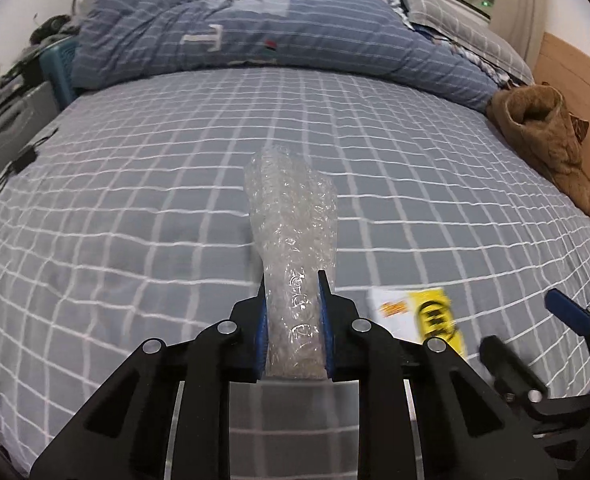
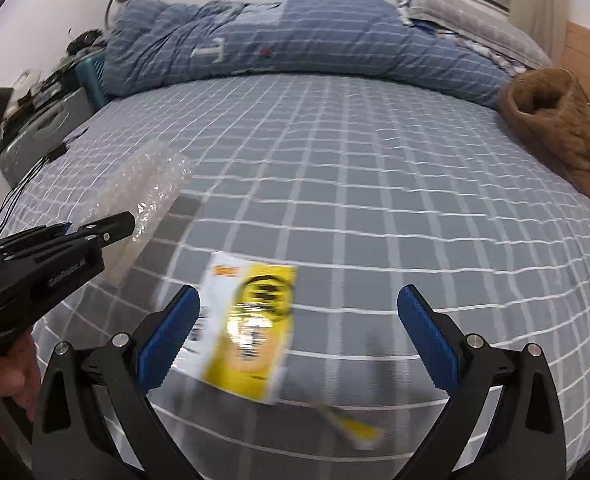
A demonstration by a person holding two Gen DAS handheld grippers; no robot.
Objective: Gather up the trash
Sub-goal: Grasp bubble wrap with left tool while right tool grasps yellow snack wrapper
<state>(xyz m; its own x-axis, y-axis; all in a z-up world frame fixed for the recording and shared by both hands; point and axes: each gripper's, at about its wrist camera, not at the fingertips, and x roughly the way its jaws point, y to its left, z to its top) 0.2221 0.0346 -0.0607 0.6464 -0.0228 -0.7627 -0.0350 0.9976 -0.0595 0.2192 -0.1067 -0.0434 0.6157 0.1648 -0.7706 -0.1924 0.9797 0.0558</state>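
My left gripper (image 1: 293, 280) is shut on a roll of clear bubble wrap (image 1: 295, 224) and holds it over the grey checked bed sheet (image 1: 135, 184). The bubble wrap also shows in the right wrist view (image 2: 147, 184), with the left gripper (image 2: 95, 232) at the left. A yellow and white wrapper (image 2: 251, 324) lies on the sheet, partly between the fingers of my right gripper (image 2: 299, 300), nearer its left pad. My right gripper is open and empty. The wrapper also shows in the left wrist view (image 1: 419, 316), with the right gripper (image 1: 523, 332) beside it. A small yellow scrap (image 2: 355, 428) lies near the bed's front edge.
A rolled blue striped duvet (image 1: 255, 36) lies across the far side of the bed. A brown fleece garment (image 1: 547, 132) lies at the right edge. Pillows (image 1: 455, 24) are at the back right. A cluttered side stand (image 1: 11, 92) and cables (image 1: 11, 168) are at the left.
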